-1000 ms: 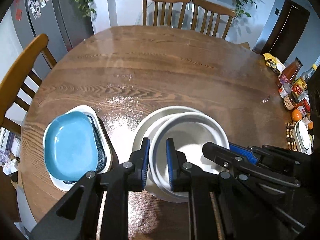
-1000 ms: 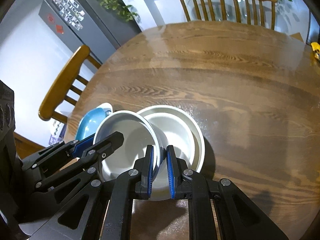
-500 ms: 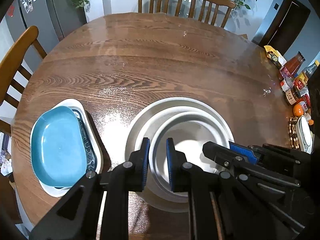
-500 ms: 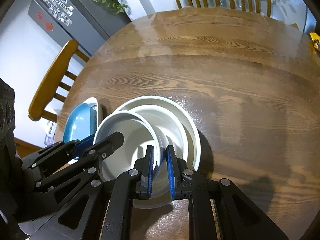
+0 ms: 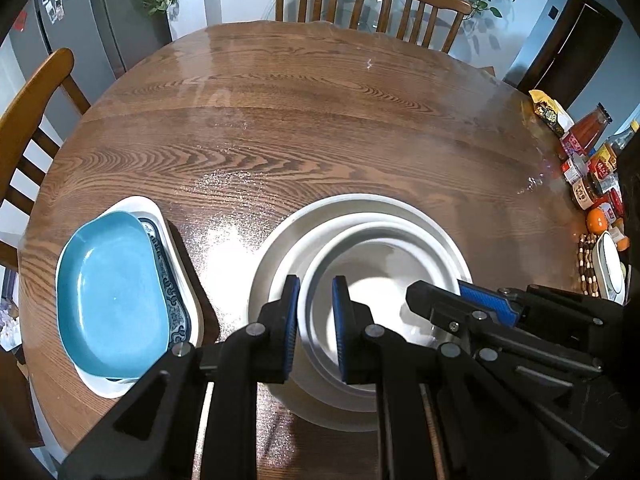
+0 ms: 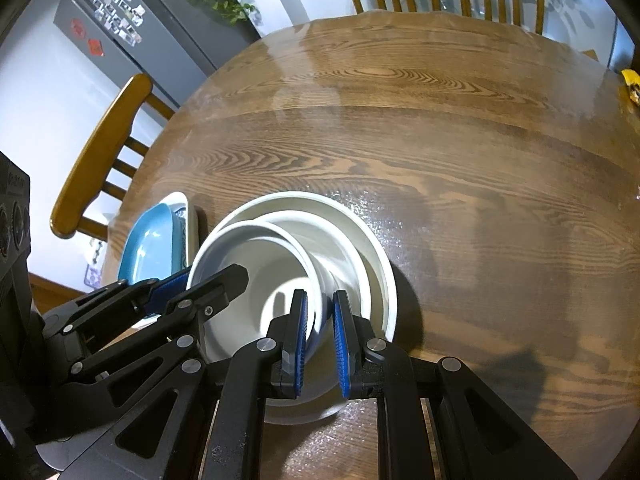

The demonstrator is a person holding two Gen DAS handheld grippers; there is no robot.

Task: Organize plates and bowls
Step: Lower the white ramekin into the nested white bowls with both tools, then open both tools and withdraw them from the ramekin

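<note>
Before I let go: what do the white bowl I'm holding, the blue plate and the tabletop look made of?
White bowl: probably glazed ceramic, with a smooth glossy rim and soft highlights; melamine can't be ruled out. Blue plate: likely glazed ceramic too, an even turquoise sheen with a reflection spot. Table: wood or wood veneer, strong grain under a shiny, glare-catching varnish or clear cover.

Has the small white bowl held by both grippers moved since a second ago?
Yes. The small white bowl went from overhanging the big white bowl's near-right rim to nested inside it.
</note>
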